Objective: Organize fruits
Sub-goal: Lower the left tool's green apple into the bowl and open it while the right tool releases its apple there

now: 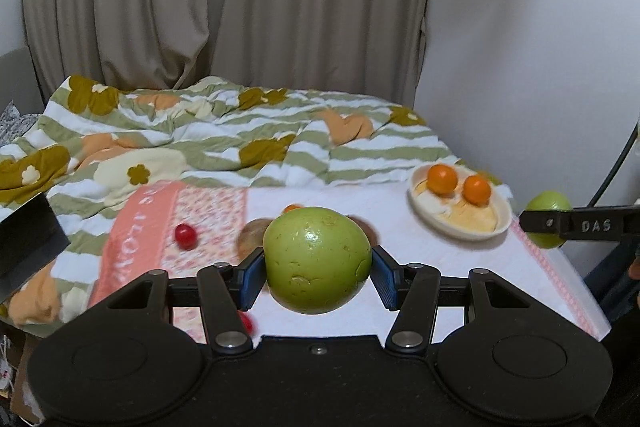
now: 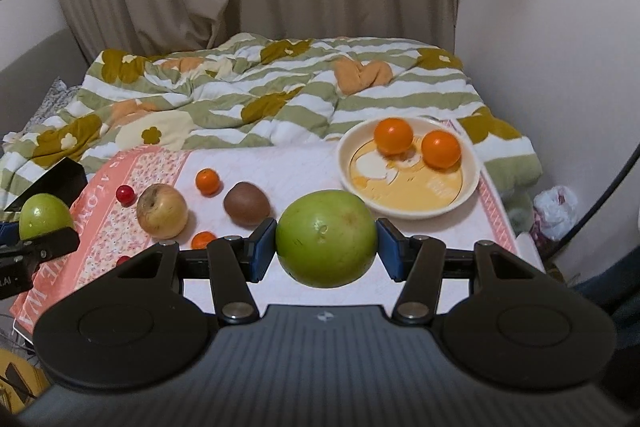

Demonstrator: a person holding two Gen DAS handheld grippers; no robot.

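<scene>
My left gripper (image 1: 318,269) clamps green apple (image 1: 316,259) between pads, lifted over towel (image 2: 304,167). My right gripper (image 2: 326,247) grips second green apple (image 2: 326,238) — plate (image 2: 472,195) with two oranges (image 2: 393,135) just beyond.

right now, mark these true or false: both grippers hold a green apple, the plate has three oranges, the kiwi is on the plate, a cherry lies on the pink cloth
1. Both grippers hold a green apple: true. The left gripper is shut on a green apple, and the right gripper is shut on another green apple.
2. The plate has three oranges: false. It has two oranges.
3. The kiwi is on the plate: false. It lies on the cloth, left of the plate.
4. A cherry lies on the pink cloth: true.
</scene>
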